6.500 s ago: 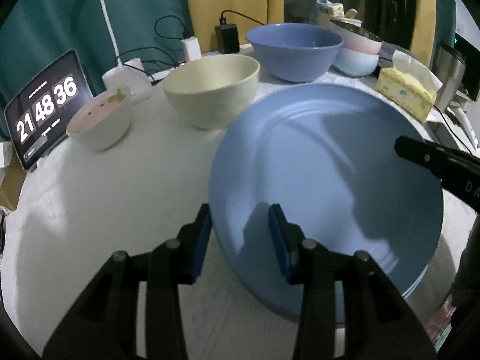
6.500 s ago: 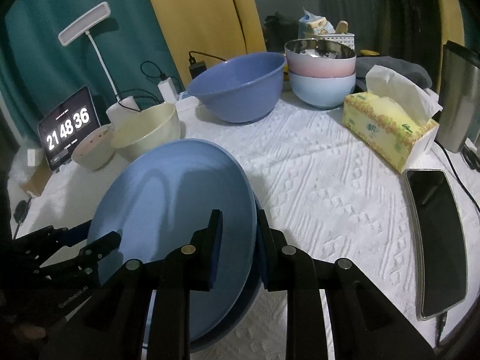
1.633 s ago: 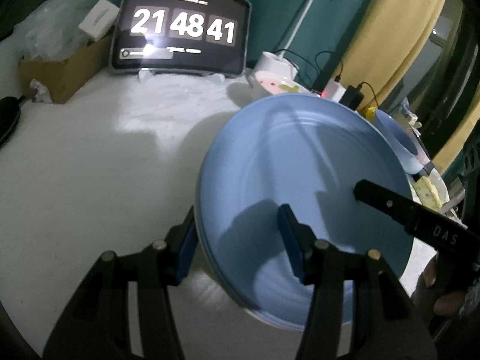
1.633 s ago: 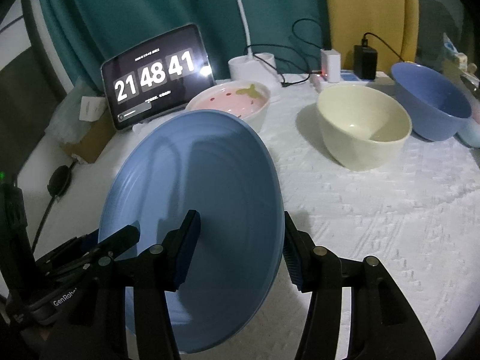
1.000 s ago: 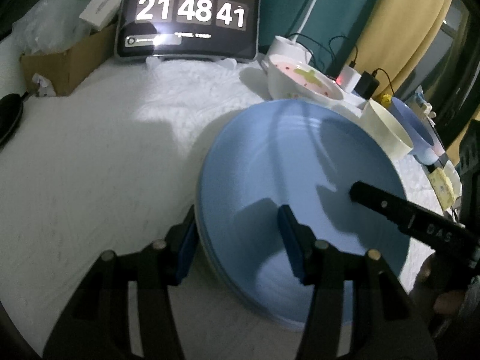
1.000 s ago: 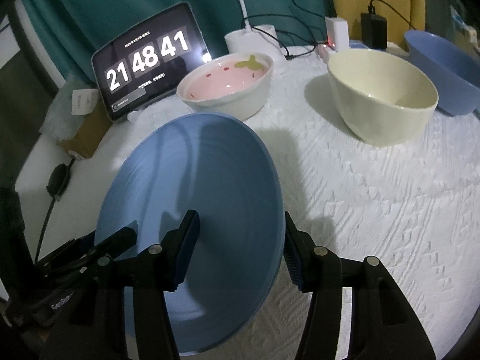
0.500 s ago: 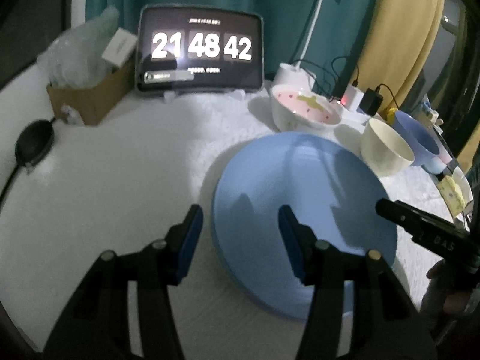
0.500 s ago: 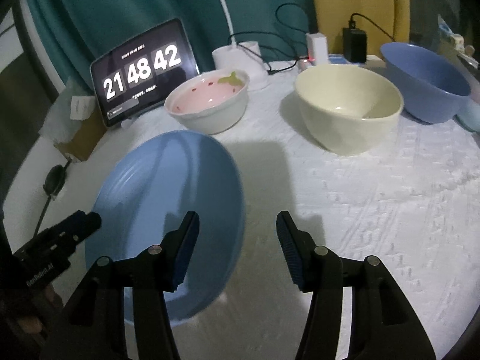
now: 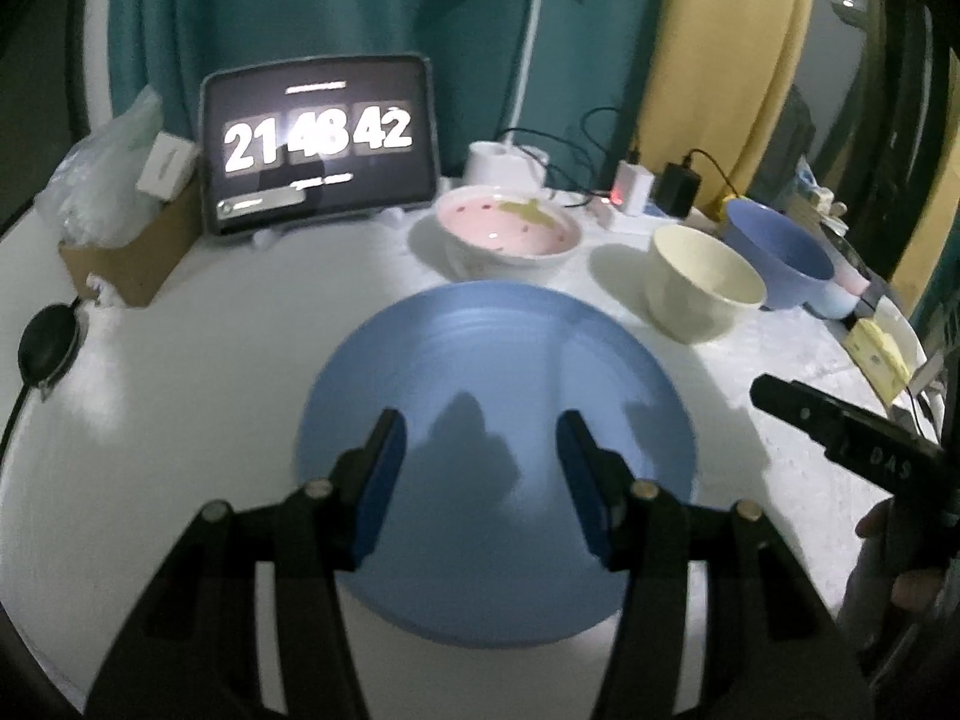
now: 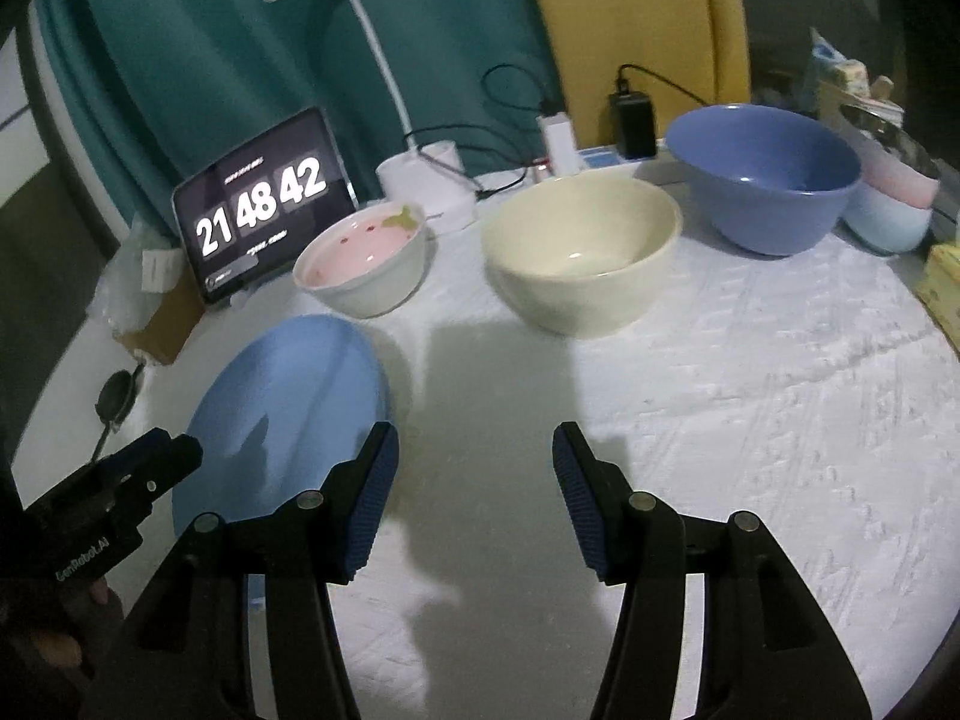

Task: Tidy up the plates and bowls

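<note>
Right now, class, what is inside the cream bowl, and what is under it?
The cream bowl looks empty: only a glint of light shows on its bare inside. It stands on the white tablecloth; what lies beneath its base is covered.

I log a pale blue plate (image 9: 498, 420) with faint concentric rings, lying flat near the table's (image 10: 750, 420) front left edge. The tablecloth is white with an embossed diamond texture. Toward the back edge: a white bowl (image 10: 366, 267) with a pink interior, red specks and a green leaf mark (strawberry motif); a plain cream bowl (image 10: 582, 252); a periwinkle blue bowl (image 10: 762, 177). The black tablet (image 9: 318, 141) at the back left shows white digits. Both grippers I see are black with blue ribbed pads (image 10: 369, 498). Behind hang teal and mustard-yellow curtains (image 10: 198, 48).
</note>
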A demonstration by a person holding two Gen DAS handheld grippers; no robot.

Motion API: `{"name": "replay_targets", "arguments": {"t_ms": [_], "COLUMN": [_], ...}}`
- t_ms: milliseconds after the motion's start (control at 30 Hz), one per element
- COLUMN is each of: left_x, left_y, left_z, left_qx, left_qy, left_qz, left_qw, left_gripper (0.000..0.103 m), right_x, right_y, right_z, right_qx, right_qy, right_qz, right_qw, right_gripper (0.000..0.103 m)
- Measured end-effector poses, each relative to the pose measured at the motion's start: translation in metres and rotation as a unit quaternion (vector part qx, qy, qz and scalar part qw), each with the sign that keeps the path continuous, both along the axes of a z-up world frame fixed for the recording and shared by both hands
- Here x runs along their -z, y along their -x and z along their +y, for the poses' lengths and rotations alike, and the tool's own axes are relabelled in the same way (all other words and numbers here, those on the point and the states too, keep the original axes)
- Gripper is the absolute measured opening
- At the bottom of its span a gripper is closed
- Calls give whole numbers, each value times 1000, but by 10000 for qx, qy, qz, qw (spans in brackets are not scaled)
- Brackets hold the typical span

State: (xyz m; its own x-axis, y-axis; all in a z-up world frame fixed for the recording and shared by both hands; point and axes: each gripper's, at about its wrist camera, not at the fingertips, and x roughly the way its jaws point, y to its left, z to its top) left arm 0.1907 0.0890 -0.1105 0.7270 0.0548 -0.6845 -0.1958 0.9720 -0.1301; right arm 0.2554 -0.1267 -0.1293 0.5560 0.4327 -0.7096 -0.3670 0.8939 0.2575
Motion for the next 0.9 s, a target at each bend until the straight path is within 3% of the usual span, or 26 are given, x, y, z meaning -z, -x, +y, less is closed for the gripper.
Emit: {"name": "replay_targets", "arguments": {"t_ms": [900], "left_x": [-24], "left_y": [-57], "left_z": [-109], "left_qx": [1064], "left_qy": [-305], "left_qz": [-201], "left_qw": [9937], "left_gripper": [54], "right_x": [-9], "right_y": [-28], "right_z": [-113], "right_qx": [795], "right_qy": [-231], "right_qz": [-243], "right_qw": [9963], "right_gripper": [57]}}
